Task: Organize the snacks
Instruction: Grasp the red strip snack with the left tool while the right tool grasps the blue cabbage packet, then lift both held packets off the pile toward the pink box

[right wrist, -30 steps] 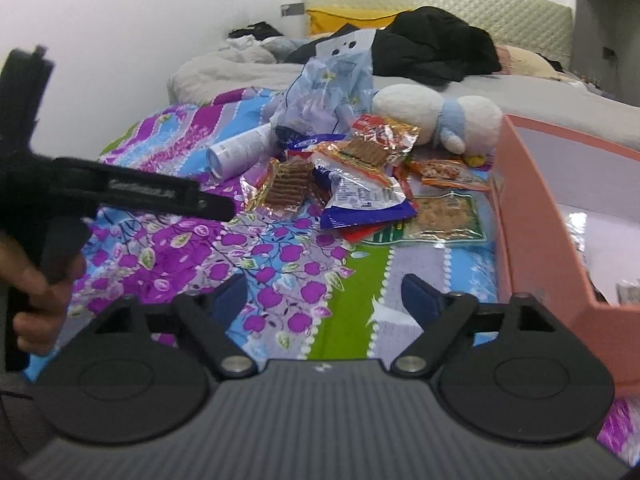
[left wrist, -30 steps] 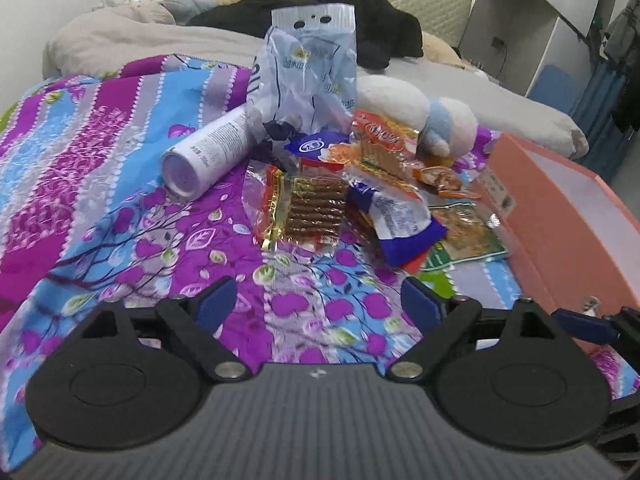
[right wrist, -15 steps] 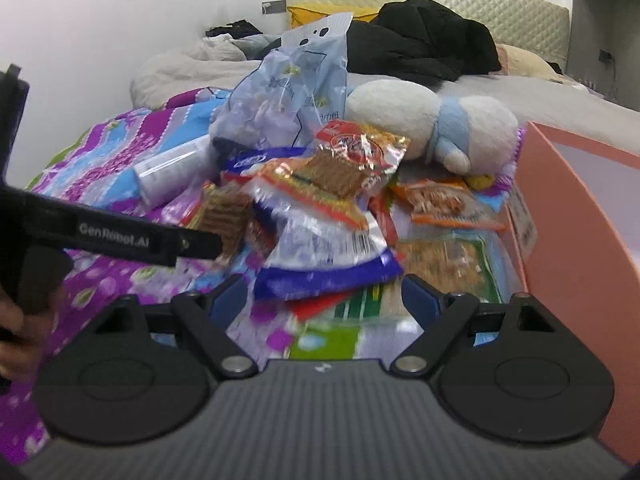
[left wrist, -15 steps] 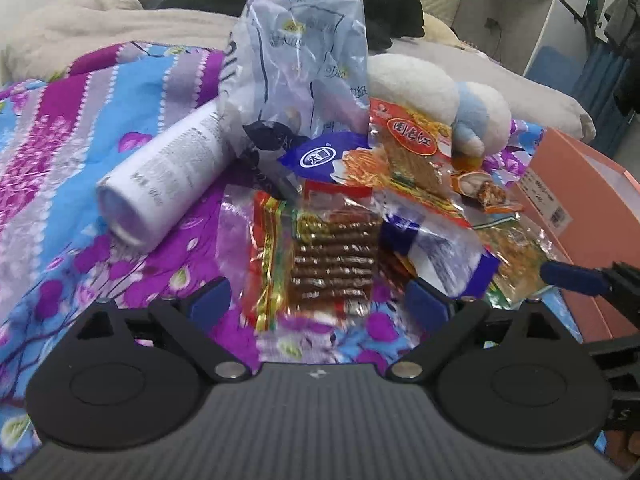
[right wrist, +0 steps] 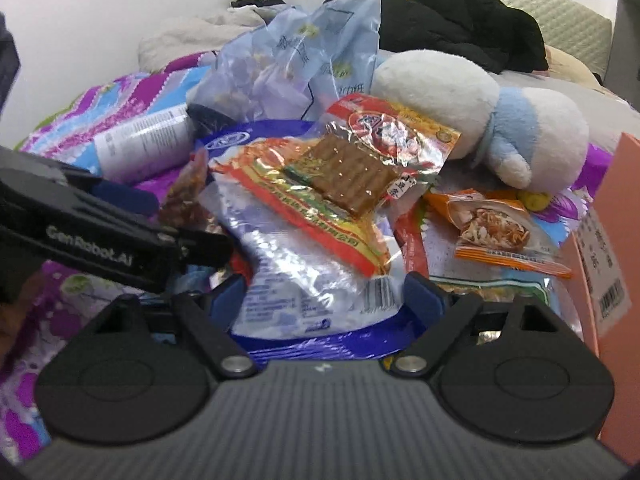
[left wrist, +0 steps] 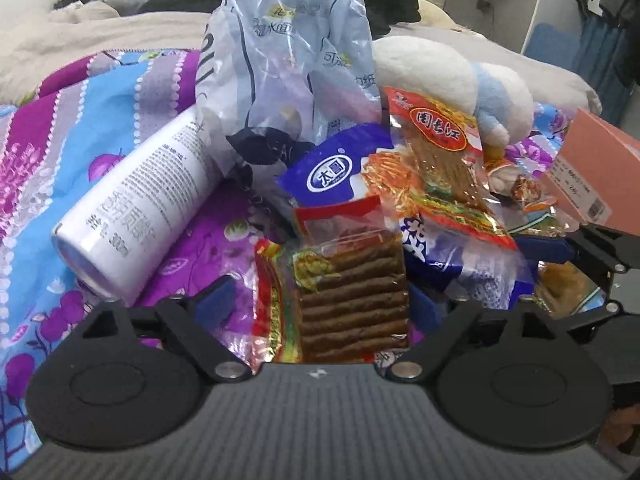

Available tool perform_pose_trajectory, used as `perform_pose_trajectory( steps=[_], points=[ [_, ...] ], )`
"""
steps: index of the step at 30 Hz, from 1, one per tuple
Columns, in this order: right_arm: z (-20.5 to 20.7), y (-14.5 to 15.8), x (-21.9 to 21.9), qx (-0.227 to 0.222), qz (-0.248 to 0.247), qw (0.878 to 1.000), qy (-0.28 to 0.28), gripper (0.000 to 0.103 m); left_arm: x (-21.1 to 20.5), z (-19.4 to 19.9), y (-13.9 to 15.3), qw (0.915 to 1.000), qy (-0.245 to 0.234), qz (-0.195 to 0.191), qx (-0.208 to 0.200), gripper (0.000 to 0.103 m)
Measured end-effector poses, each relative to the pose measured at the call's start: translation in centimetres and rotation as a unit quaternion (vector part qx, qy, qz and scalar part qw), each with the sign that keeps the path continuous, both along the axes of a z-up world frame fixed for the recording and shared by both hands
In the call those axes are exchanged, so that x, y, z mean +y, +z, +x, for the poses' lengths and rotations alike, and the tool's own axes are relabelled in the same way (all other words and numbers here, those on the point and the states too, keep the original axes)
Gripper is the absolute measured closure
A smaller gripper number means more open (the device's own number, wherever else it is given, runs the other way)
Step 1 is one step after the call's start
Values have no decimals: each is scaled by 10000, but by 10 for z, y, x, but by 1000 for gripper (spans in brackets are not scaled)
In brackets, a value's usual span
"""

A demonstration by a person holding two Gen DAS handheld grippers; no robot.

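The left hand-held gripper [left wrist: 318, 304] is spread wide, its 2 blue fingertips [left wrist: 214, 300] on either side of a clear packet of brown strips [left wrist: 348, 292] at the bottom centre of the left wrist frame; the packet lies between them, and whether either pad touches it cannot be told. The right hand-held gripper [right wrist: 326, 298] is likewise released, its jaws wide around the near end of a blue and silver snack bag [right wrist: 304, 276] at the lower centre of the right wrist frame, with no pinch visible.

The snacks sit in 1 heap on the flowered bedspread [left wrist: 120, 92]. The left wrist view shows a white printed can [left wrist: 136, 208] lying on its side at centre left, a tall pale blue bag [left wrist: 296, 76] standing behind it, and the right tool's black arm reaching in from the right edge. Only a corner of the pink box [left wrist: 592, 168] shows there.

The right wrist view adds an orange packet [right wrist: 496, 232] at centre right, just beside the pink box [right wrist: 612, 240], and a red and gold packet [right wrist: 344, 184] resting on top of the blue bag. A white and blue plush toy [right wrist: 472, 112] lies behind the heap, and the left tool crosses the left edge.
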State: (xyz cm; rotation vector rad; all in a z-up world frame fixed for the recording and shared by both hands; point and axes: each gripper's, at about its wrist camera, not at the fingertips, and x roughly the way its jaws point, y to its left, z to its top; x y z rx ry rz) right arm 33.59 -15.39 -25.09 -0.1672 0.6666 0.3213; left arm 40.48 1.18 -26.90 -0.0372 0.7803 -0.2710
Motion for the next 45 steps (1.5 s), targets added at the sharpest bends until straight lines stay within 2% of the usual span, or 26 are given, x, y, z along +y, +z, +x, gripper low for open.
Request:
perform_pose_trajectory(
  steps=[2,3,9,11,20,28,37,45],
  points=[
    [0,2,1,-22,3,10000,-26,16,2,0,1,9999,-44,-161,18,27],
    [-2,3,1,-34,6,10000,-27,20,2,-1,3,9997,-47,-217,25,31],
    [-17,10,2,36,50,9999,-144,30,2,-12,9,9994,-50,-343,31,47],
    [-23,12,1,80,100,9997,-188,31,4,-17,13,9991,-42,-409,52,48],
    [-68,26,-6,229,94,9993,-287,32,9,-61,29,9982,45,-585,117,50],
    [-120,37,-8,360,63,9989,-305,33,21,-123,45,9961,252,-824,179,50],
    [-182,37,-4,588,-69,9979,-269,34,20,-189,56,9970,303,-645,295,50],
    [-223,46,-10,712,-66,9961,-519,34,18,-232,62,9963,294,-535,602,49]
  ],
)
